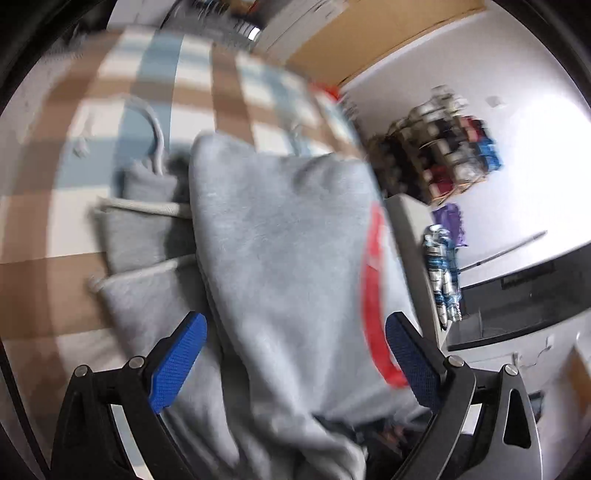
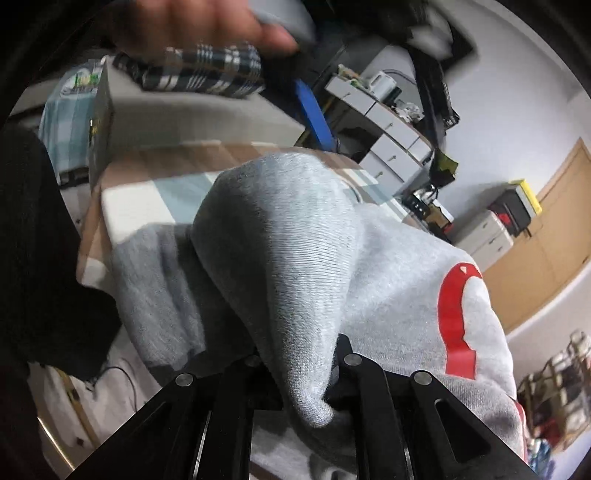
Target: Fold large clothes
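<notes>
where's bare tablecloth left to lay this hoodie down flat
Bare checked tablecloth lies beyond the hood and drawstrings, toward its far edge. Near the left hand-held gripper the grey hoodie crowds everything; the right hand-held gripper pinches it.

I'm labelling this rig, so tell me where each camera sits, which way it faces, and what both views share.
Left wrist: on the left gripper, looking along its open blue fingers down at the grey hoodie on a checked cloth.
Right wrist: on the right gripper, shut on a hoodie fold, facing the room's drawers; a blurred hand shows above.
Shared: the hoodie, its red print and the checked cloth.
</notes>
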`<state>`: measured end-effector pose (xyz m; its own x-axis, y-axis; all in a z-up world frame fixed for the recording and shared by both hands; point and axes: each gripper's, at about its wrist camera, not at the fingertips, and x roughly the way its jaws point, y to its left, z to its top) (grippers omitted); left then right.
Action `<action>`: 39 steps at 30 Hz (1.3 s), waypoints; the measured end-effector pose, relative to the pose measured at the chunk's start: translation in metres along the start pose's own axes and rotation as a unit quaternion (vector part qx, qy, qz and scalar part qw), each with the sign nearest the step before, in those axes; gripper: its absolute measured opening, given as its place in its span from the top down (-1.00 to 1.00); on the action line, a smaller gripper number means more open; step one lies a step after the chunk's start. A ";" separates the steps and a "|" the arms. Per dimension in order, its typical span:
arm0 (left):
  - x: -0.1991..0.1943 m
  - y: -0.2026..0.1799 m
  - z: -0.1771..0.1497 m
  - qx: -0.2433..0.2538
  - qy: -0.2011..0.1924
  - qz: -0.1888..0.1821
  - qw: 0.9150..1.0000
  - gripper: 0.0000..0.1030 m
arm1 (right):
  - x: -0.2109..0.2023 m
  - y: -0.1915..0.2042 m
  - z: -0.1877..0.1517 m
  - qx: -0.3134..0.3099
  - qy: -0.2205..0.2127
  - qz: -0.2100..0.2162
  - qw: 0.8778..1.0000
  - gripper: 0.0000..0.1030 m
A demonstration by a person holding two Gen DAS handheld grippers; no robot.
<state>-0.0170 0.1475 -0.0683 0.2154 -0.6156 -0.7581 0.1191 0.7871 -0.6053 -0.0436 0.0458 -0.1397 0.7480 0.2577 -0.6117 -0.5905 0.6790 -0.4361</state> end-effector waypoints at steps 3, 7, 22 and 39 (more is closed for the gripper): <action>0.023 0.017 0.020 -0.049 0.014 0.001 0.999 -0.84 | -0.006 -0.013 -0.003 0.039 -0.006 0.023 0.999 0.77; 0.046 0.038 0.026 -0.139 0.040 -0.069 0.987 -0.84 | -0.018 -0.028 -0.007 0.077 -0.020 0.045 0.996 0.77; 0.010 -0.009 0.057 -0.040 -0.022 -0.091 0.995 0.82 | -0.037 -0.022 0.024 0.090 -0.061 0.046 0.993 0.77; 0.005 0.087 0.014 -0.085 -0.071 -0.077 0.991 0.80 | 0.025 0.052 0.045 0.009 0.112 0.046 0.993 0.61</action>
<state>0.0084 0.2130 -0.1213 0.3436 -0.7059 -0.6193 -0.0015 0.6591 -0.7521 -0.0417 0.1191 -0.1481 0.6041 0.1601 -0.7806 -0.6454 0.6729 -0.3615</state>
